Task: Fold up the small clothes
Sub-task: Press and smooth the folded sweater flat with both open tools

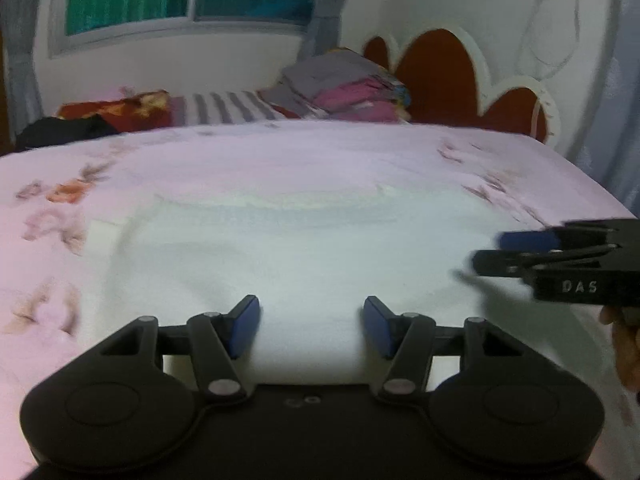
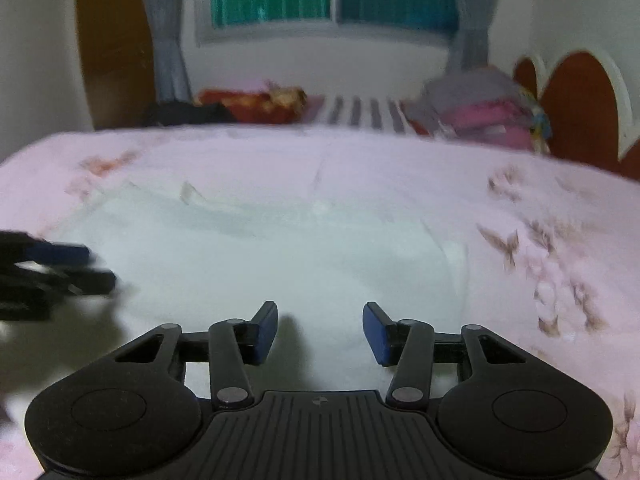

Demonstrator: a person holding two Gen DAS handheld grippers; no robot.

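White soft garment (image 1: 280,264) lies flat; left gripper (image 1: 311,328), right gripper (image 2: 320,332) jaws spread

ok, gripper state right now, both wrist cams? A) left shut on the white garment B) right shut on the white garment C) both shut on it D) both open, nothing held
D: the left gripper and right gripper both show a wide gap between their blue pads, with the white garment lying flat on the pink bedsheet, ungrasped.
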